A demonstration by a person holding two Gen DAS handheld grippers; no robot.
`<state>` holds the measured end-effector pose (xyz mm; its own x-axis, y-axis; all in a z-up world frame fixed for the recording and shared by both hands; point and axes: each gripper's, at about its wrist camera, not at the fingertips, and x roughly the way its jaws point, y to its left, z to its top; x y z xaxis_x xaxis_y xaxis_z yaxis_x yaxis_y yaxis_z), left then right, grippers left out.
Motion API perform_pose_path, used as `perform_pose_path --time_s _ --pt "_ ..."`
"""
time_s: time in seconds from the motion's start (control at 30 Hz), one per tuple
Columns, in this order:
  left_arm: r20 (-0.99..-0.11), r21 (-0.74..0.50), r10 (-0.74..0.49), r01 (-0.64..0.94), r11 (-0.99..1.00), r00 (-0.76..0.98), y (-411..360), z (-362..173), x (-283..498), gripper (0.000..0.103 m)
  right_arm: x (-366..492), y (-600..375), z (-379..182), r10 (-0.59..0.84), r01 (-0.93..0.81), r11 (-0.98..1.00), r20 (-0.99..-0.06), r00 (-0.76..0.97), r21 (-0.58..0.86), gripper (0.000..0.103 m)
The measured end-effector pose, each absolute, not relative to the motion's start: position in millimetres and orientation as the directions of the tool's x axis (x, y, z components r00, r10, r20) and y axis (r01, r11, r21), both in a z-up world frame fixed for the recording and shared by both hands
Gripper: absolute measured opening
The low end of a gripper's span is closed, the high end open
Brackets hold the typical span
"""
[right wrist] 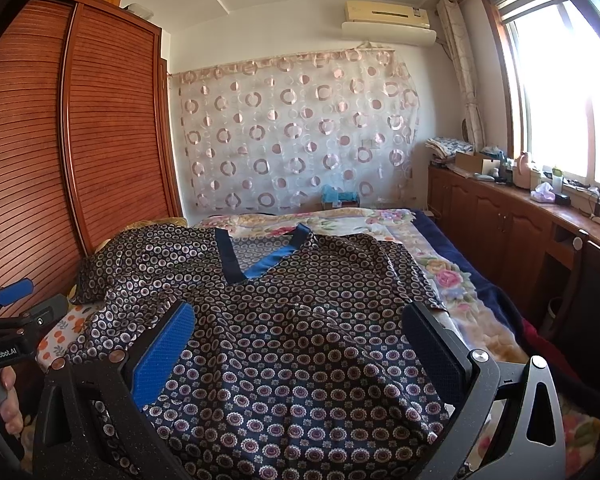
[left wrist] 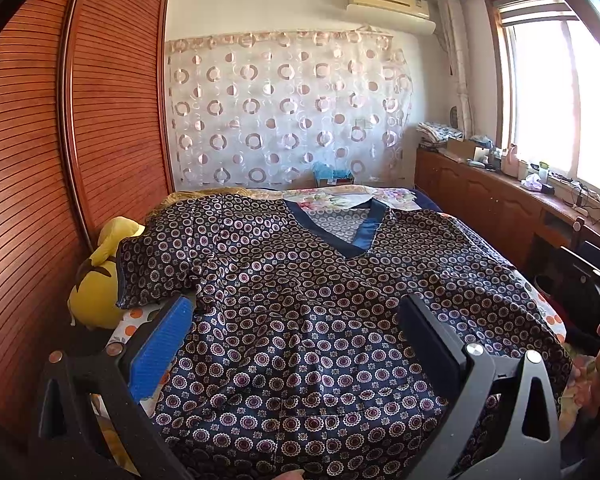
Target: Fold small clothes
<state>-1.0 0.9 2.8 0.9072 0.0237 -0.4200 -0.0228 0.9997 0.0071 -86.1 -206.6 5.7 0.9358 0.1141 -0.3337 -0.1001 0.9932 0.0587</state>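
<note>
Both grippers, left (left wrist: 296, 344) and right (right wrist: 300, 348), spread wide, grasping nothing, above patterned navy top (left wrist: 300, 300) laid flat on floral bed (right wrist: 440, 264). Yellow plush toy (left wrist: 96, 280) far left beside wardrobe (left wrist: 40, 160).

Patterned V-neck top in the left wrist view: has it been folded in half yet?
No: the patterned V-neck top lies spread flat, both sleeves out.

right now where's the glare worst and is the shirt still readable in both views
Left wrist view: window blown out white at right; shirt pattern sharp. Right wrist view: same window overexposed; shirt evenly lit, clear. Both views: fisheye bends the wardrobe, corners vignetted black.
</note>
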Motion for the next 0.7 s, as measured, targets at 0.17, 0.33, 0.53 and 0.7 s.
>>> perform_pose_path --time_s 0.17,0.33,0.53,0.7 --pt "-0.412 0.009 0.031 -0.03 1.0 0.911 0.8 1.9 -3.0 0.103 -86.7 -205.2 5.6 0.115 -0.103 0.993 -0.334 0.936 0.055 0.103" --pt "-0.405 0.009 0.034 -0.034 0.999 0.913 1.3 2.4 -4.0 0.103 -86.5 -204.6 5.6 0.115 -0.102 0.993 -0.334 0.935 0.056 0.103" --pt "-0.405 0.01 0.035 -0.034 0.999 0.914 1.1 2.9 -4.0 0.103 -86.4 -204.3 5.5 0.115 -0.102 0.993 -0.334 0.936 0.056 0.103" --pt "-0.405 0.011 0.036 -0.035 0.999 0.914 1.2 3.1 -4.0 0.103 -86.3 -204.4 5.0 0.118 -0.104 0.993 -0.335 0.935 0.058 0.103"
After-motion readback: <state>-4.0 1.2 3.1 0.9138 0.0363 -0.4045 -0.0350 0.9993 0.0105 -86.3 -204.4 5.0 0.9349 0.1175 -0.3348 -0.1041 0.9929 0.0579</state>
